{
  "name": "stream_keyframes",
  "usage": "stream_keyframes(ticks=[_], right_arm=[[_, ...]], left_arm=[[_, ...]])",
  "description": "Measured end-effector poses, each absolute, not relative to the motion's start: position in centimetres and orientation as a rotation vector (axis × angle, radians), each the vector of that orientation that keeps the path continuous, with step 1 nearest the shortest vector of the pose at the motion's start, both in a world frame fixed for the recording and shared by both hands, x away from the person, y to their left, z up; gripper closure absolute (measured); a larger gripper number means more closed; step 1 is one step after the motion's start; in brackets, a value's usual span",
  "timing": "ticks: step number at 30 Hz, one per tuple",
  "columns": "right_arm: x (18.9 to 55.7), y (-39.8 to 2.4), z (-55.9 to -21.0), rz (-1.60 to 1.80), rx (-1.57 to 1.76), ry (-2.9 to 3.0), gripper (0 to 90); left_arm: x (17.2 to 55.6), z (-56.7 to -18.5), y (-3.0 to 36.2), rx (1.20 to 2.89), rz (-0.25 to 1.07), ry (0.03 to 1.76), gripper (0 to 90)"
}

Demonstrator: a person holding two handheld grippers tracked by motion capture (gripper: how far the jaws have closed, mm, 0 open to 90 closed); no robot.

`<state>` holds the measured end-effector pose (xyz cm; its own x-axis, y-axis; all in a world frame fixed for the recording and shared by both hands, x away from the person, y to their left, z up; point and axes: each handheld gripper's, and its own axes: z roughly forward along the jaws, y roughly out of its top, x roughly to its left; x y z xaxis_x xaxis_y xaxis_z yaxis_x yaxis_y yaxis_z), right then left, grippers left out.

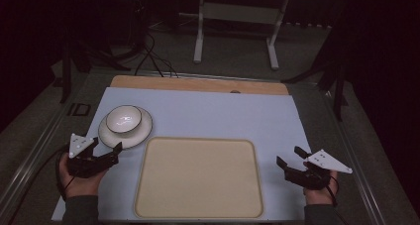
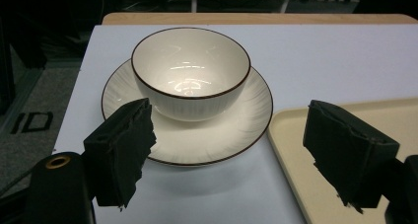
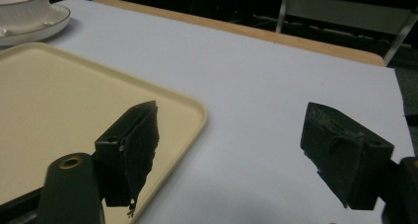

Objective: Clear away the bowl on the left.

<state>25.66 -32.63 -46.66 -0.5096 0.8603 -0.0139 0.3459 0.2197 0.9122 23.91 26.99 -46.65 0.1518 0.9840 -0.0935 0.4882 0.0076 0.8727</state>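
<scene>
The bowl (image 2: 191, 68), seated on its plate (image 2: 187, 135), lies directly ahead of the left hand-held gripper (image 2: 231, 155), jaws wide and empty; the right hand-held gripper (image 3: 246, 160), also wide, sits far across the tray (image 1: 198, 178).

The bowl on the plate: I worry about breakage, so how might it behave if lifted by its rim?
The bowl looks like glazed ceramic, so probably rigid, breakable and slippery. It sits loose on the plate, so a push may slide it.
</scene>
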Motion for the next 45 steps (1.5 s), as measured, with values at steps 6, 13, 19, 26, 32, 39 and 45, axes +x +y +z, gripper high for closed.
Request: stream_keyframes(ticks=[6, 13, 19, 26, 32, 39, 45], right_arm=[[25.7, -32.5, -46.6, 1.258, 1.109, 1.965, 19.6], [25.7, -32.9, -46.5, 1.264, 1.126, 1.935, 19.5], [25.6, -33.2, -46.5, 1.279, 1.133, 1.918, 19.3], [25.5, -33.3, -46.5, 1.277, 1.137, 1.909, 19.0], [25.4, -33.3, -46.5, 1.28, 1.133, 1.912, 19.0], [25.4, -33.3, -46.4, 1.282, 1.129, 1.914, 19.0], [25.4, -33.2, -46.4, 1.277, 1.124, 1.917, 19.0]], left_arm=[[24.0, -46.7, 26.9, 1.613, 0.757, 1.445, 20.4], [24.1, -46.7, 26.8, 1.614, 0.754, 1.444, 20.6], [24.7, -46.6, 27.0, 1.596, 0.752, 1.455, 21.6], [25.1, -45.7, 27.2, 1.582, 0.758, 1.45, 21.8], [25.6, -44.9, 27.3, 1.579, 0.767, 1.439, 21.7], [26.3, -44.4, 27.0, 1.592, 0.777, 1.424, 21.6], [27.2, -44.1, 27.0, 1.602, 0.797, 1.426, 20.9]])
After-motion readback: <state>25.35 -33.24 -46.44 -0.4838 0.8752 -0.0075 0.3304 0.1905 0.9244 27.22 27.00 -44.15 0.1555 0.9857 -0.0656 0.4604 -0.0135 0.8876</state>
